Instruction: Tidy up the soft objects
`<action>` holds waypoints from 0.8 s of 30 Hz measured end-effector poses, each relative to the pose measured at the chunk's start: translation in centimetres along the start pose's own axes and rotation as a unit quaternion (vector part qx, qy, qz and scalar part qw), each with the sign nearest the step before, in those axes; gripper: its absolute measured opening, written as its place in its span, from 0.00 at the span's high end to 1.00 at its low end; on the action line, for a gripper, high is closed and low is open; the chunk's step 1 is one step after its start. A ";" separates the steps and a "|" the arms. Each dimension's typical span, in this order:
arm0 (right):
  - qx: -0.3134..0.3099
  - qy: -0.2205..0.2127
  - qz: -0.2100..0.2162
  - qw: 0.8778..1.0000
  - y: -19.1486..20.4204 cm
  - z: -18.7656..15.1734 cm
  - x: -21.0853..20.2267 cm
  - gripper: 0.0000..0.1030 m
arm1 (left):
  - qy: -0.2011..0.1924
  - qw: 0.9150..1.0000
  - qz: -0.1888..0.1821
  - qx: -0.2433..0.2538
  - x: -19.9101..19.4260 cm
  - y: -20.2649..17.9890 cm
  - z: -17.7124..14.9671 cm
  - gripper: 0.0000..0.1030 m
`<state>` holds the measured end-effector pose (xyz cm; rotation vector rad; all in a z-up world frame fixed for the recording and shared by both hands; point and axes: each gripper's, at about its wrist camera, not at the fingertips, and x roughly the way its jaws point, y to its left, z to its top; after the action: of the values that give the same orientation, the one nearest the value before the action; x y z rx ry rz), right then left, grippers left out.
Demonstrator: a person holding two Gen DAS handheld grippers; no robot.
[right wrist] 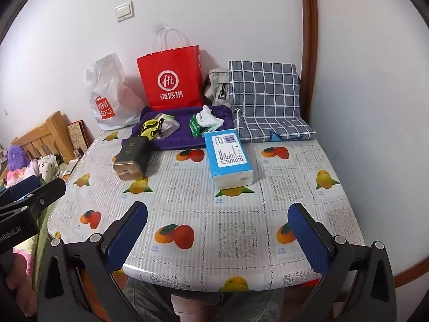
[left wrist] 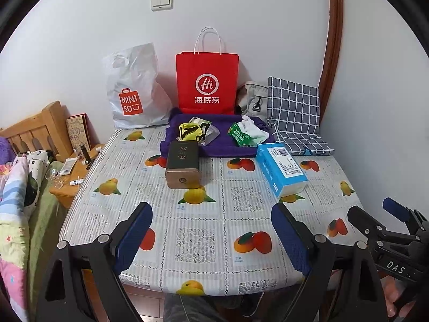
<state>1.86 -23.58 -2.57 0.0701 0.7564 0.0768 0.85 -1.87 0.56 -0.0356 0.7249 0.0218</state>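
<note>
Both grippers, left gripper and right gripper, hover with jaws apart and empty; ahead beyond them, blue tissue pack and purple folded towel lie on the fruit-patterned counter.

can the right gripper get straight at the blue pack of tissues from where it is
Probably yes: the right gripper is open and empty, and only bare fruit-print tablecloth lies between it and the blue pack of tissues; the dark rectangular box sits off to one side.
</note>
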 end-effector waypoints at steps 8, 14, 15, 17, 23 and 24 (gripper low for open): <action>0.000 0.000 -0.001 1.000 0.0 -0.1 0.0 0.00 | 0.004 1.000 0.002 0.000 0.1 0.1 -0.2 0.13; 0.000 -0.001 -0.001 1.000 0.1 -0.1 0.0 0.00 | 0.004 1.000 0.003 -0.001 0.1 0.0 -0.1 0.13; 0.000 -0.001 -0.002 1.000 0.1 -0.1 0.0 0.00 | 0.004 1.000 0.003 -0.001 0.1 0.0 -0.2 0.13; -0.001 -0.001 -0.002 1.000 0.2 -0.2 0.0 0.00 | 0.004 1.000 0.004 -0.001 0.1 0.0 -0.2 0.13; -0.001 -0.001 -0.004 1.000 0.2 -0.2 0.0 0.00 | 0.005 1.000 0.002 -0.001 0.2 0.3 -0.2 0.13; -0.001 -0.002 -0.003 1.000 0.1 -0.2 0.0 0.00 | 0.005 1.000 0.002 -0.001 0.2 0.3 -0.2 0.13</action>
<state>1.75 -23.43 -2.67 0.0659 0.7532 0.0718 0.91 -1.53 0.28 -0.0355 0.7348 0.0266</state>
